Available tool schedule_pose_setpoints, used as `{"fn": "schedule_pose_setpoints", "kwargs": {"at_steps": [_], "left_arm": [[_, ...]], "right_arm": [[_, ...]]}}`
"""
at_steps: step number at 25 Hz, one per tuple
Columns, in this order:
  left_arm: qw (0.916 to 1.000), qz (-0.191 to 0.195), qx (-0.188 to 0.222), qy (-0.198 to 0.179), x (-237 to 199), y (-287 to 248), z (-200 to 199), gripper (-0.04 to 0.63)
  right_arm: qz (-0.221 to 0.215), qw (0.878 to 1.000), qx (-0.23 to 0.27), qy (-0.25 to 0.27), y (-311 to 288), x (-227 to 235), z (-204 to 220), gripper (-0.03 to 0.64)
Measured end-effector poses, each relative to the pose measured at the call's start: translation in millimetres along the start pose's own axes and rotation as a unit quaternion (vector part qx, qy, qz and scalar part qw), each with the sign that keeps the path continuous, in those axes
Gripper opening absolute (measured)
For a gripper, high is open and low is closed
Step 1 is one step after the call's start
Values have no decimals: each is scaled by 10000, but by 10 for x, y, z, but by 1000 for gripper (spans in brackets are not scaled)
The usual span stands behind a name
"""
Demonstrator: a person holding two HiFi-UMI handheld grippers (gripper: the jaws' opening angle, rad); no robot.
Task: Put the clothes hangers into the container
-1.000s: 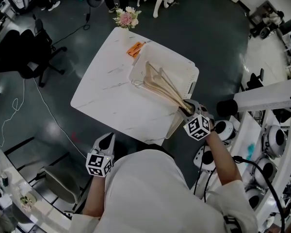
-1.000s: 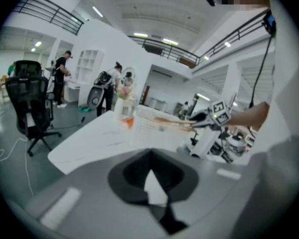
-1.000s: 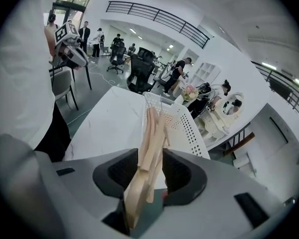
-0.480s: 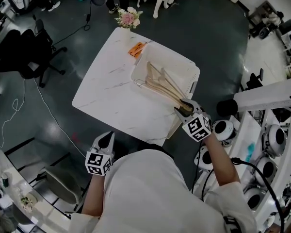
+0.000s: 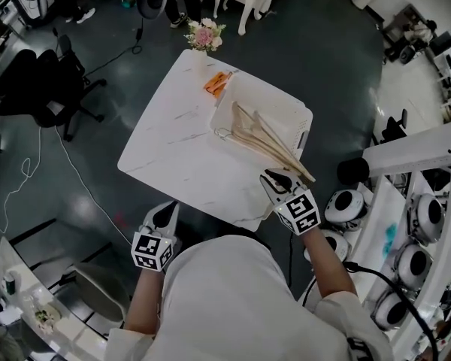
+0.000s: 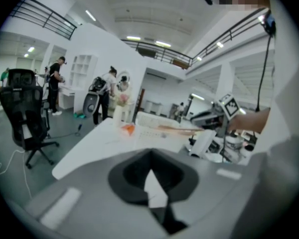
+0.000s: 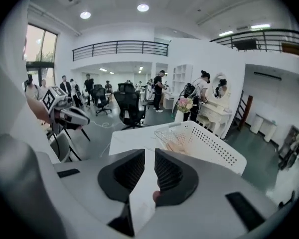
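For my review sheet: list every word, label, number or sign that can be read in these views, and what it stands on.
No readable words or numbers in any view.
Right marker cube on the right hand-held gripper: black-and-white square pattern, no letters.
Left marker cube on the left hand-held gripper: the same.
Orange item on the table: too small to read any print.

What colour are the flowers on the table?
The flowers are pink and white; clearest in head view.
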State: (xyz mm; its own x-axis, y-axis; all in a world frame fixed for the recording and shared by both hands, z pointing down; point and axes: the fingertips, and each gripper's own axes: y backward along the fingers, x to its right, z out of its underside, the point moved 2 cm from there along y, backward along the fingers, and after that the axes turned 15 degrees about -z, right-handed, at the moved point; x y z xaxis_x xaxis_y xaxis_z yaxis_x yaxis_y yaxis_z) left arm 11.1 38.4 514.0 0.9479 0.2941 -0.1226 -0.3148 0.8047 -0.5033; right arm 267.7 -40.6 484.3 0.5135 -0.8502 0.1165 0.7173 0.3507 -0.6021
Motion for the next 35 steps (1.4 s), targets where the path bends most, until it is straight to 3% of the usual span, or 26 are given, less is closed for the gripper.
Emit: {"fn": "schedule_pose_setpoints", "kwargs": {"at_steps": [10,20,35], "left_arm": [[9993,259,251,-116,38,-5,-281,0],[9986,295,398,-161,23,-60,-399,1],[9987,271,394,-154,-4,-86,-398,1]], "right_arm": [[-325,9870,889,-1297,-119,-372,-47,23],[-633,9767,1143,-1700,-251,-523,-77,17],[-587,9739,1282,-1780,-273,-469,-133,2]]}}
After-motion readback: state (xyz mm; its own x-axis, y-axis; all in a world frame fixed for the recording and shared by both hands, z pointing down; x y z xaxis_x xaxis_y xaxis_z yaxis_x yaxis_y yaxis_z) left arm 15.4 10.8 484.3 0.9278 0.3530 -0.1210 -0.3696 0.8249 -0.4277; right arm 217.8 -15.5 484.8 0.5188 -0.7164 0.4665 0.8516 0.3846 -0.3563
